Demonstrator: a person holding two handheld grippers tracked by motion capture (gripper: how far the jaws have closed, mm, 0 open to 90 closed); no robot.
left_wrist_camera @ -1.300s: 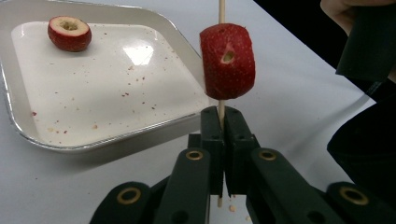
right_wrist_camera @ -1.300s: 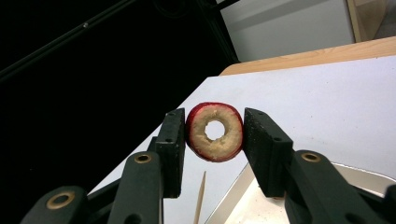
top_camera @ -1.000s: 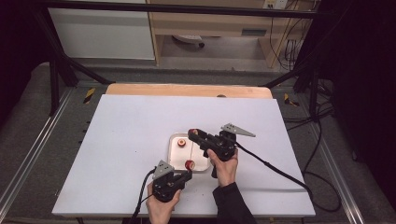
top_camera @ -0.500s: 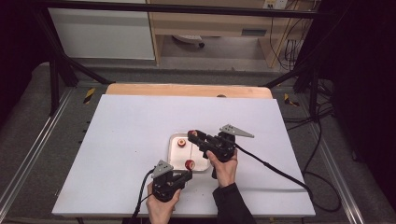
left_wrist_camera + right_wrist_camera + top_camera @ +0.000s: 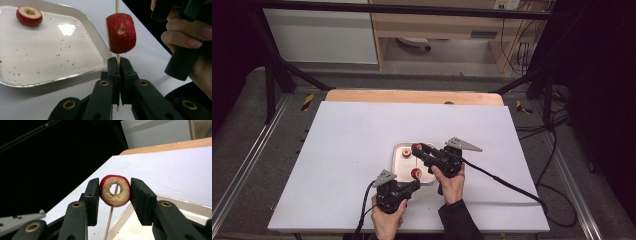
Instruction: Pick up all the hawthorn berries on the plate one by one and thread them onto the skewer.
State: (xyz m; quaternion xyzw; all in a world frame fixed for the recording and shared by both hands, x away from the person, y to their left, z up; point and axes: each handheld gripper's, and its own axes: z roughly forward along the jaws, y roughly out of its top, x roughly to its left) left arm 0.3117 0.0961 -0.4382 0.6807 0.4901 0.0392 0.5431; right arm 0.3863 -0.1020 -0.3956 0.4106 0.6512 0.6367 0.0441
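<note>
My left gripper is shut on a thin wooden skewer that stands upright, with a red cored fruit piece threaded on it just above the jaws. In the high view this left gripper sits at the tray's near edge, with the threaded fruit above it. My right gripper is shut on a second cored red fruit ring; the skewer shows through its hole. From above, the right gripper hovers over the tray. A third fruit piece lies in the tray.
The small metal tray is speckled with red juice and rests on a white tabletop. A wooden strip edges the table's far side. The person's right hand is close beside the skewer. Cables trail off toward the right.
The right gripper with its fruit ring has edged very slightly toward the skewer. The left gripper and skewer have stayed put.
</note>
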